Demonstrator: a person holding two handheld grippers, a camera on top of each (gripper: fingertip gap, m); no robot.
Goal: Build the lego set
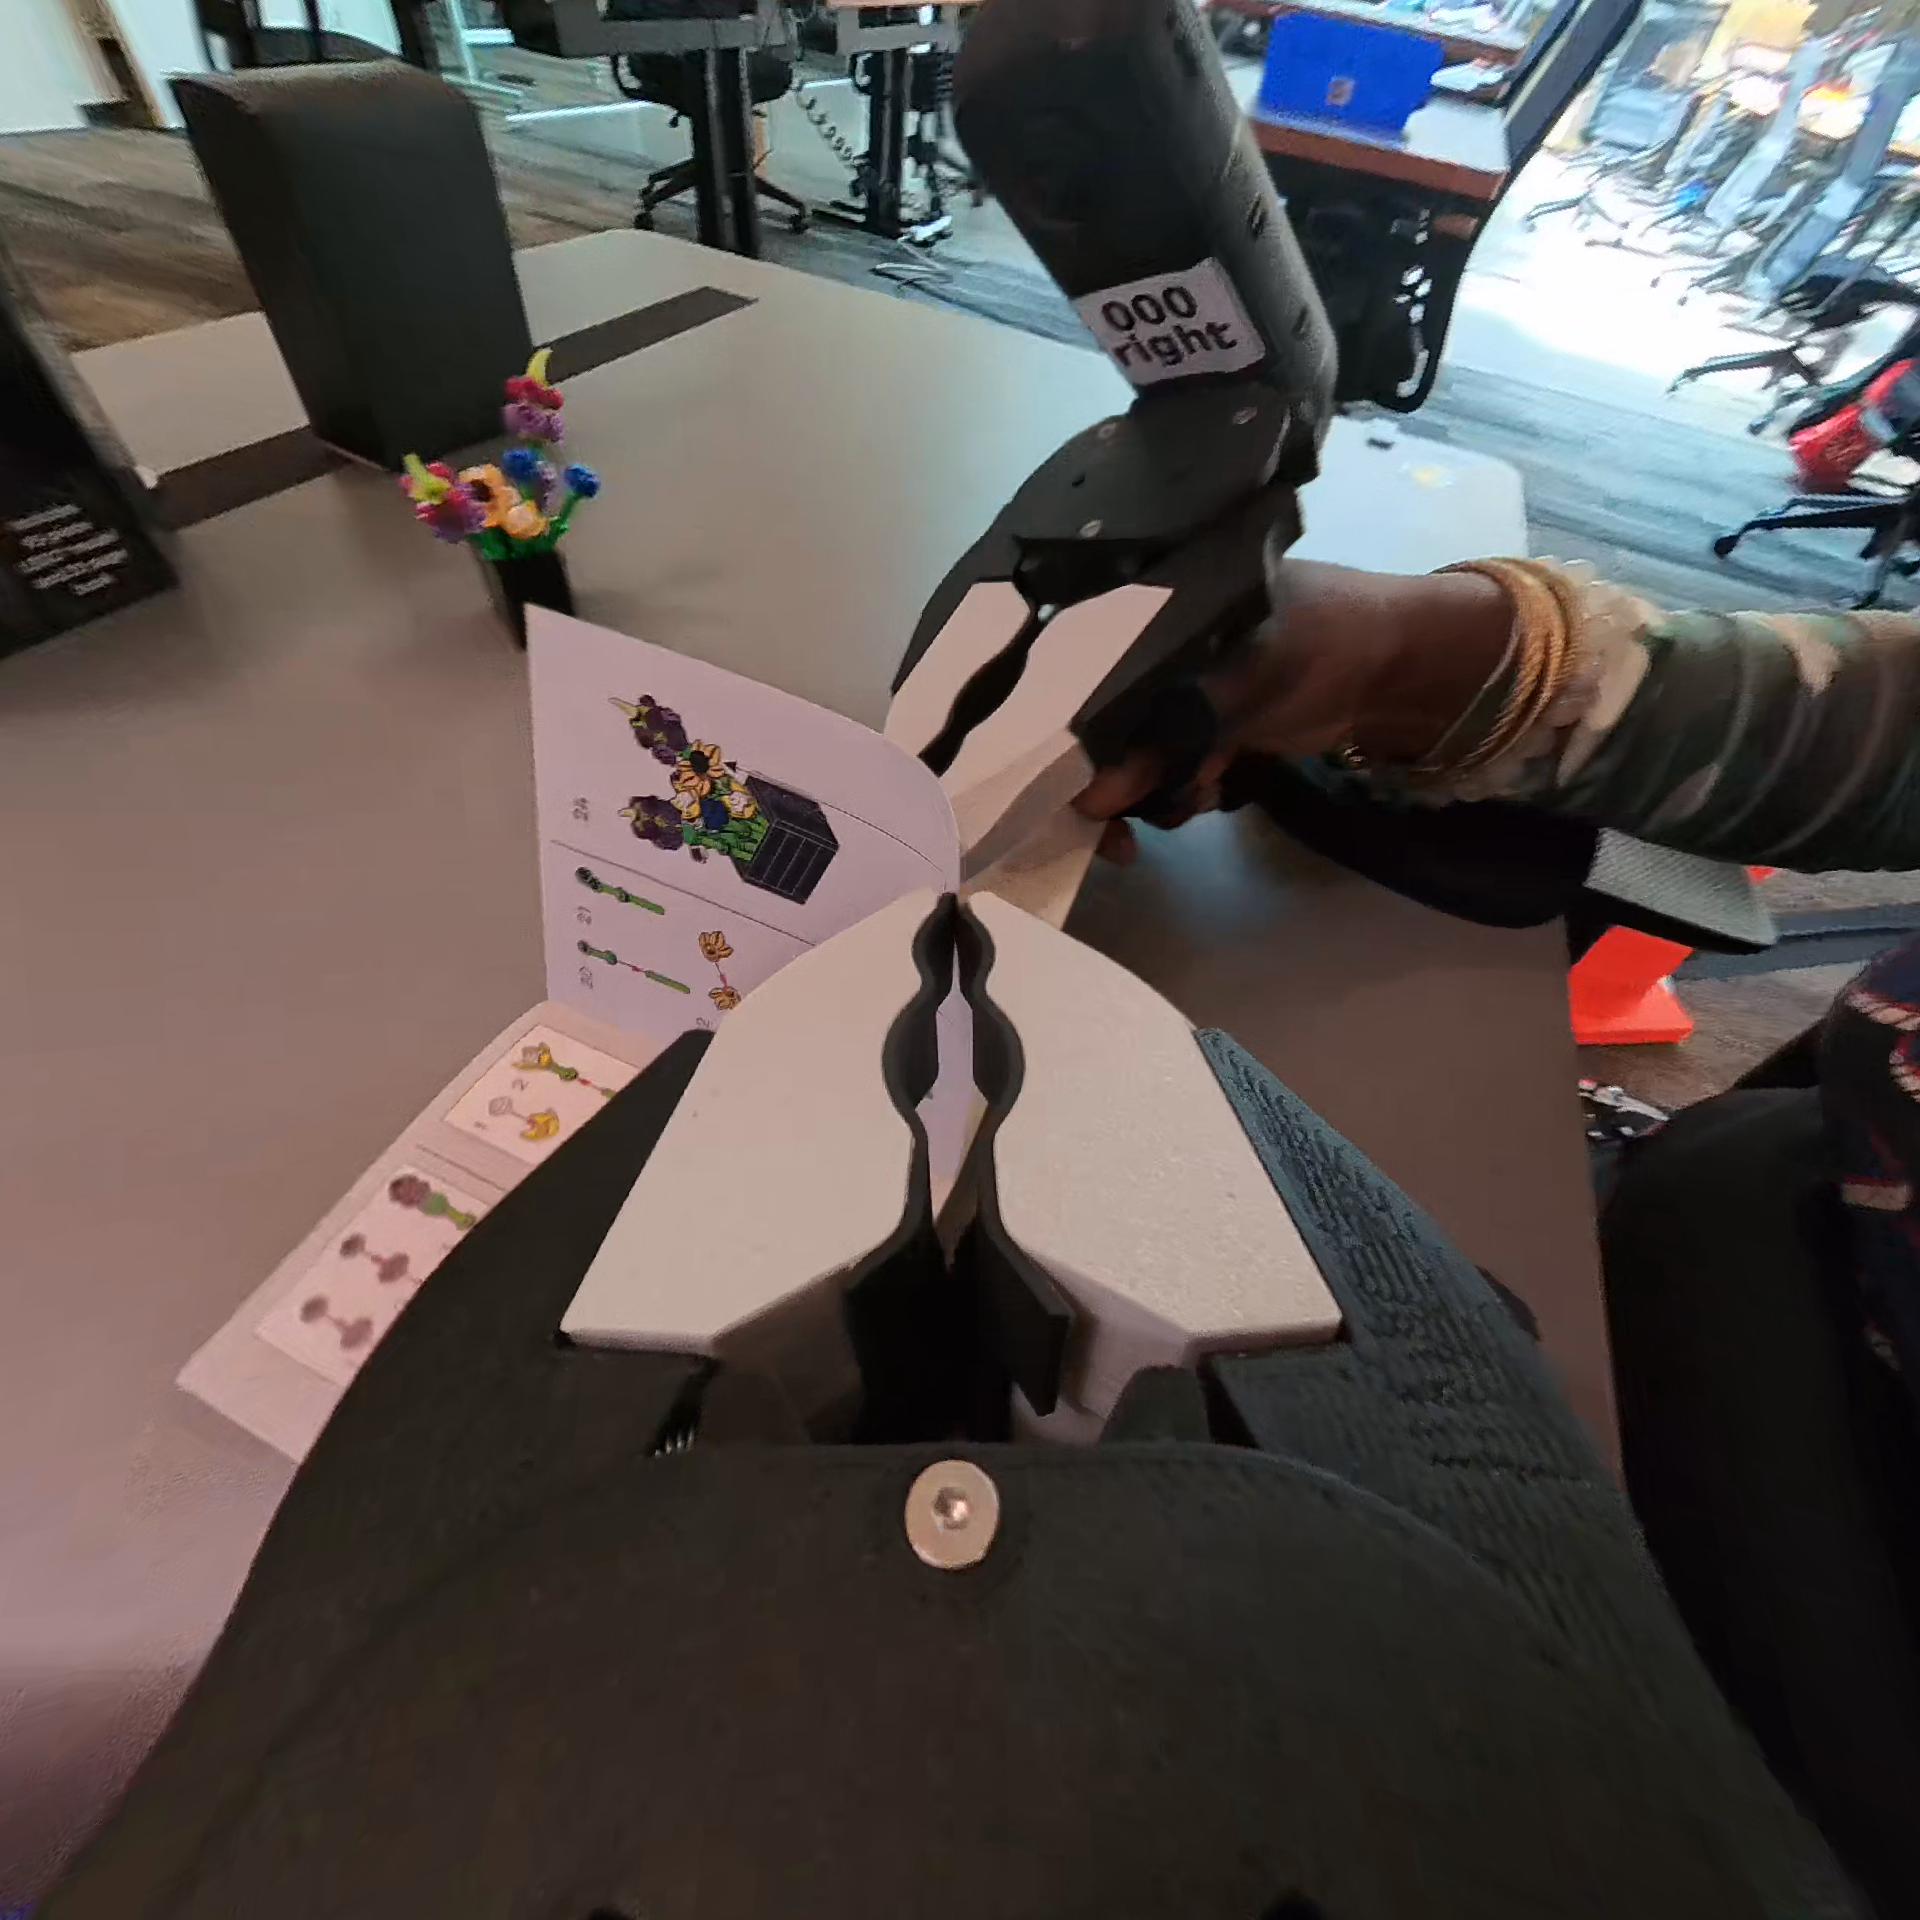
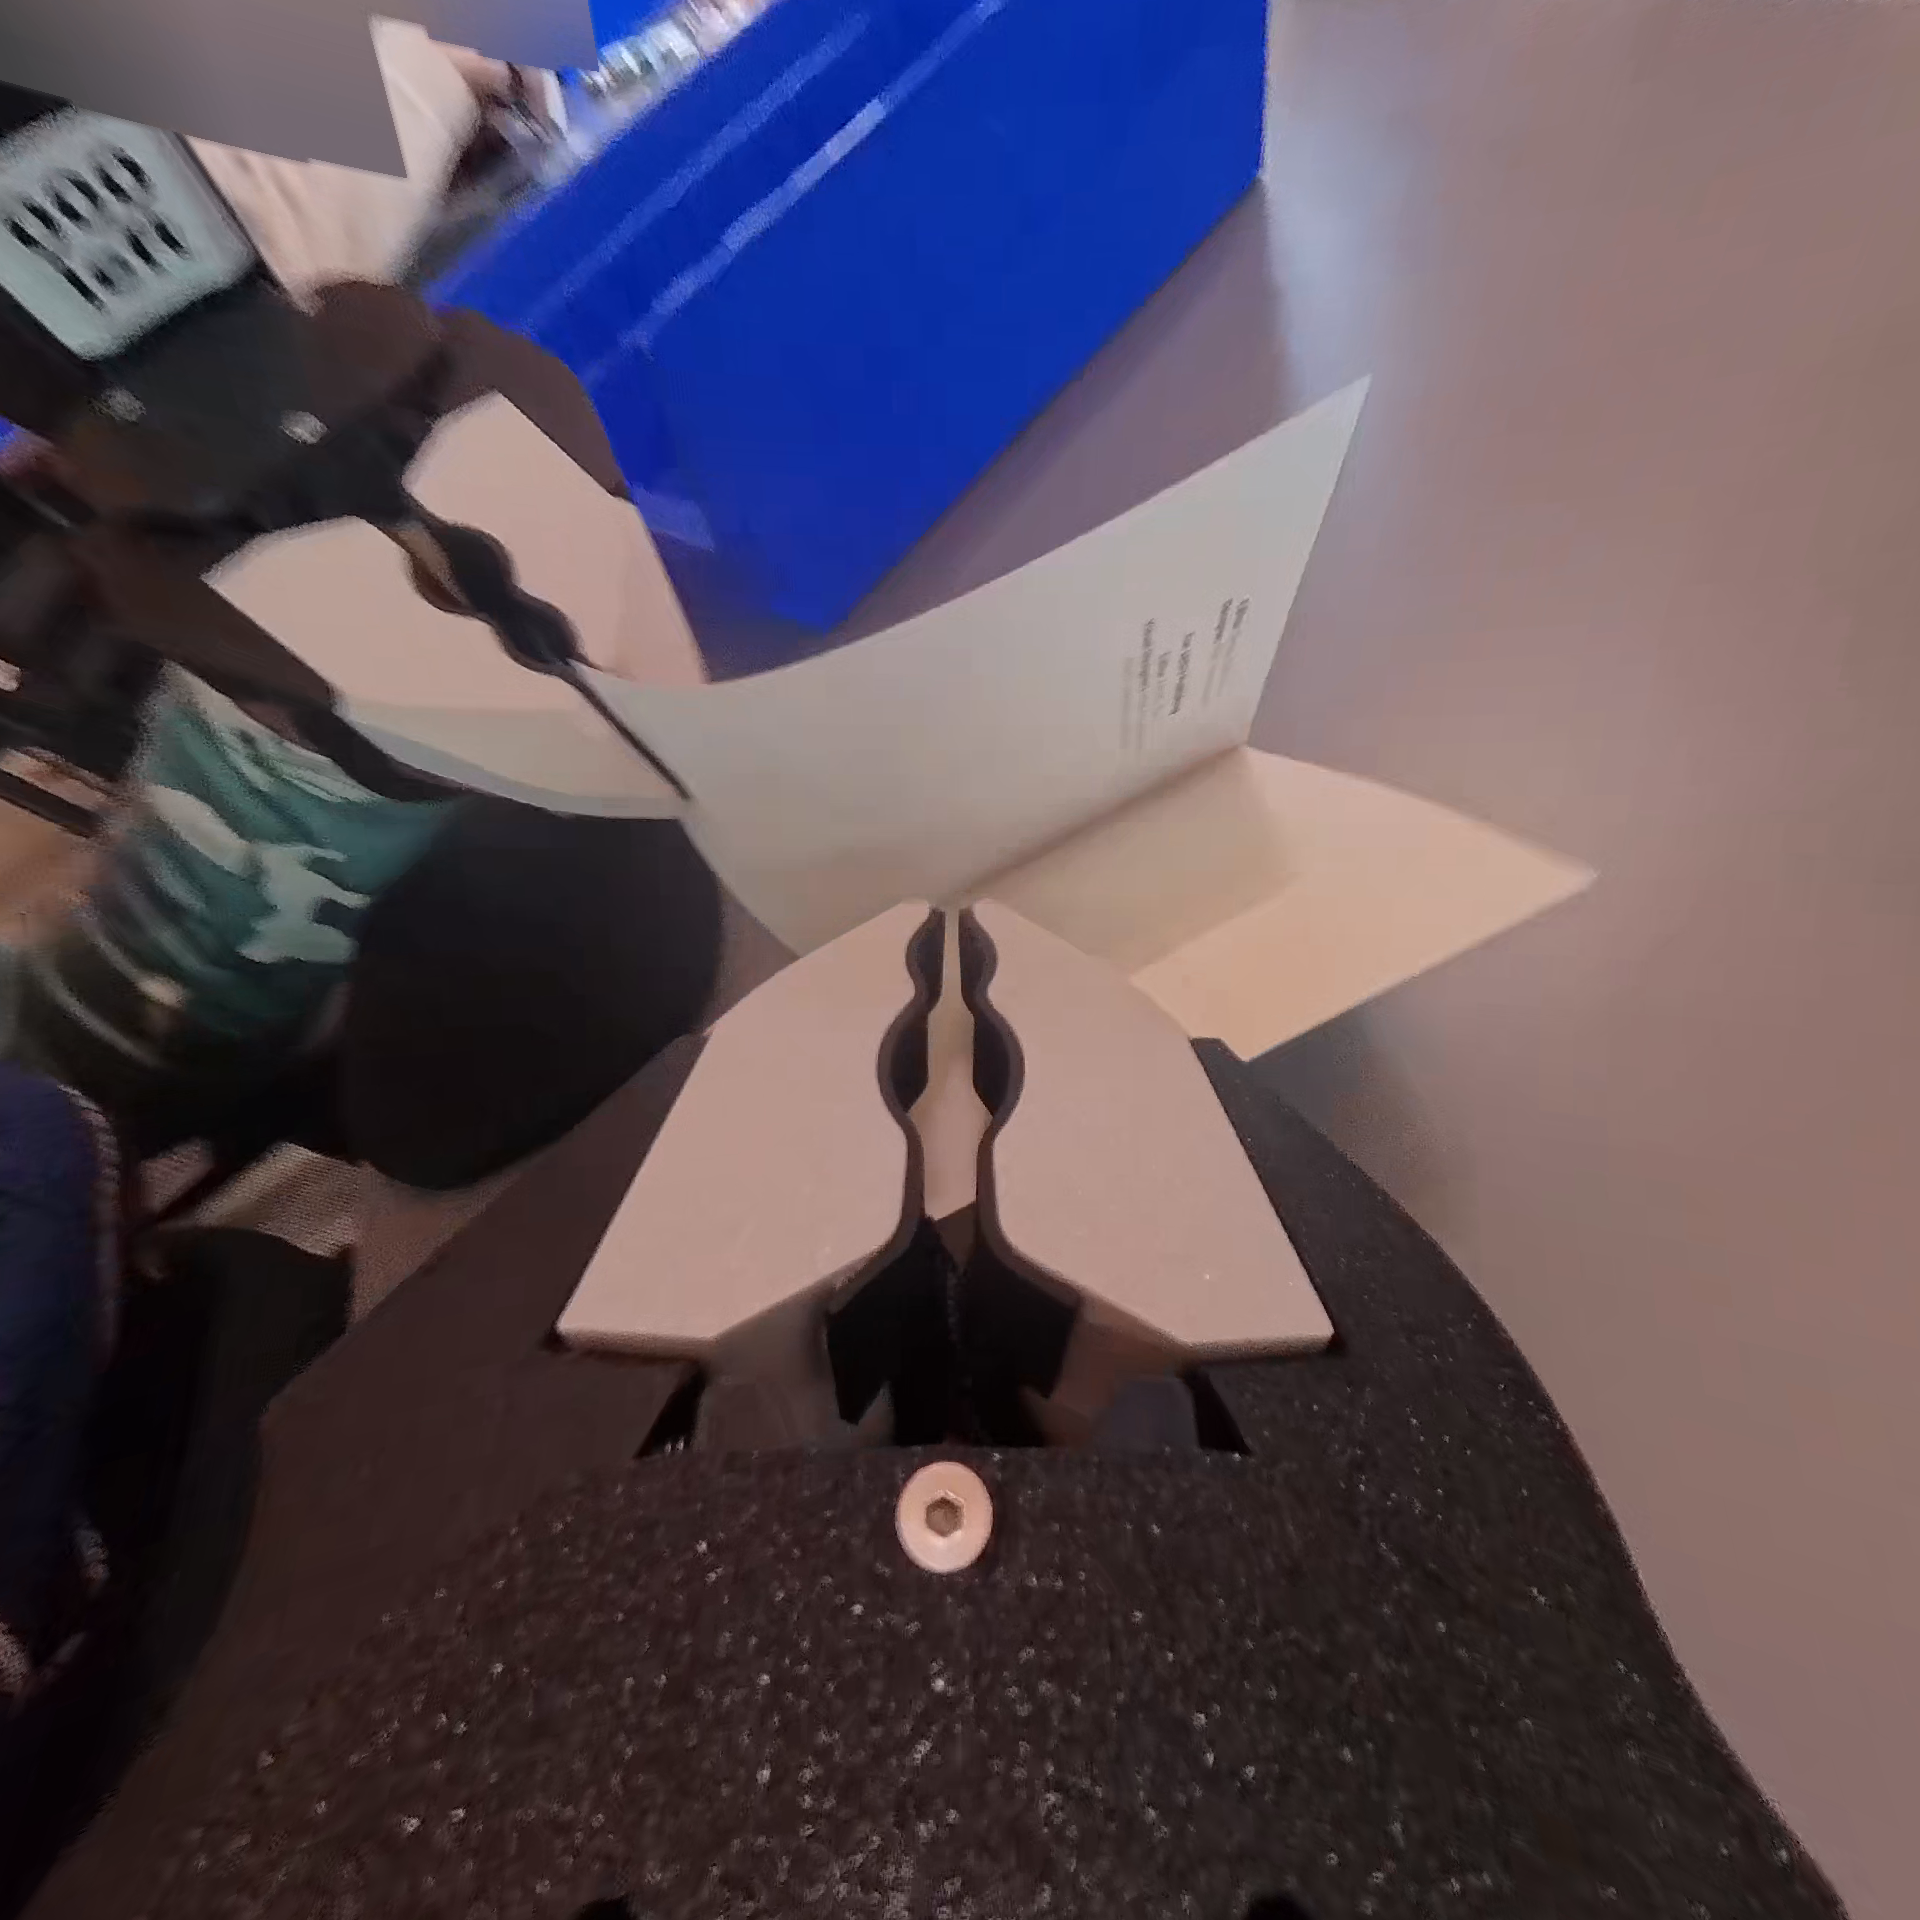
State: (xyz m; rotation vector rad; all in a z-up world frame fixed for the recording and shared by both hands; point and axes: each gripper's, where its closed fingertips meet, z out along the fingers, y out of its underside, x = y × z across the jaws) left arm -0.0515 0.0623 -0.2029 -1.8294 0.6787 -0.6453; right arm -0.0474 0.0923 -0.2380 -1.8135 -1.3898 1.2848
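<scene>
Two tools pinch one raised page of the instruction booklet (image 1: 727,821): the left tool (image 1: 954,909) is closed on its near edge, and the right tool (image 2: 951,914) seems clamped on the same sheet, though blur hides detail. Its other pages lie on the grey table (image 1: 260,831). Well behind stands the finished lego bouquet (image 1: 509,488).

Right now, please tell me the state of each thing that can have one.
left gripper: fingers shut on a booklet page
right gripper: fingers shut on the same page
instruction booklet: open, one page lifted upright
flower bouquet: assembled, upright in its black pot
blue box: closed, on the table
</scene>
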